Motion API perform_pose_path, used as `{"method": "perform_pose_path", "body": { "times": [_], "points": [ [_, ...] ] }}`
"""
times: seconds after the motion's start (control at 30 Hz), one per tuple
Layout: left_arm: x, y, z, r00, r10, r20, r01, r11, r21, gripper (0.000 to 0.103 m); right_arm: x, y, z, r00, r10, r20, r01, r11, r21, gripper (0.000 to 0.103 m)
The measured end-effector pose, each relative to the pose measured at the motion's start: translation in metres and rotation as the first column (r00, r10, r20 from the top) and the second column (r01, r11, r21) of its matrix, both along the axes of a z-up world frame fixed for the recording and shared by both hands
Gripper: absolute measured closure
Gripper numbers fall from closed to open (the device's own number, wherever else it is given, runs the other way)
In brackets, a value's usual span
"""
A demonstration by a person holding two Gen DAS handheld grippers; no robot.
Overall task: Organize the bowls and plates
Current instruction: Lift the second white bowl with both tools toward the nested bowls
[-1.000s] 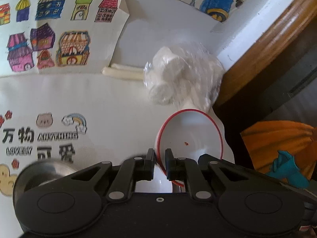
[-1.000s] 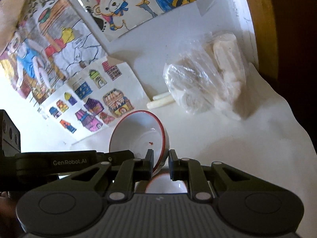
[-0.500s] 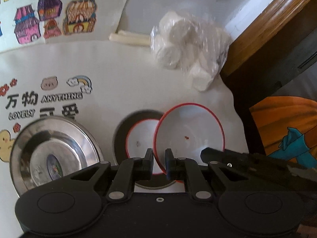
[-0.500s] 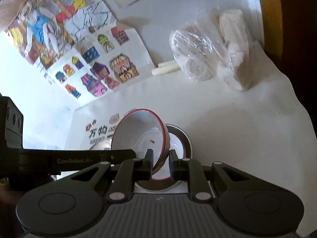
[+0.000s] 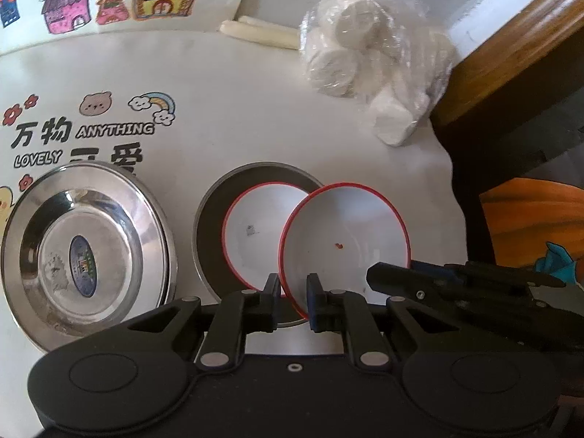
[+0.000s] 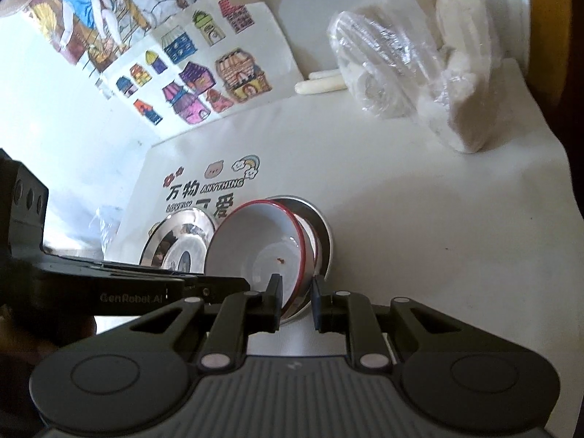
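Held bowl point(image 5: 343, 241) lower, nearer second bowl point(image 5: 259, 233).

In the left wrist view a steel plate point(image 5: 87, 255) is lying at the left of the tabletop point(image 5: 255, 109) — just right of it a second plate point(image 5: 211, 226) is carrying a bowl point(image 5: 255, 233). Another bowl point(image 5: 346, 241) is tilting over that one's right edge. Behind, a bag of rolls point(image 5: 368, 58) is sitting beside two sticks point(image 5: 259, 34).

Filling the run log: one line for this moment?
left gripper: shut on bowl | right gripper: shut on bowl | below: second bowl in plate
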State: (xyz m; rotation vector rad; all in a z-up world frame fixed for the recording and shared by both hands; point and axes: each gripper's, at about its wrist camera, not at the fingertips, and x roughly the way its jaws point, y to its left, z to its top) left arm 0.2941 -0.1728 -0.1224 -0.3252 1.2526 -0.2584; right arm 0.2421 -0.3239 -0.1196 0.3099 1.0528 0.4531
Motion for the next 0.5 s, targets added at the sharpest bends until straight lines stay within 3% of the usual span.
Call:
{"method": "perform_pose_path", "body": {
  "times": [0.5],
  "points": [
    [0.009,0.006,-0.016,0.997,0.055,-0.061,-0.053,0.998,0.028,0.086,0.027,0.010,-0.014,0.997,0.069,-0.040,-0.070,0.997,-0.018,0.084]
  ]
}}
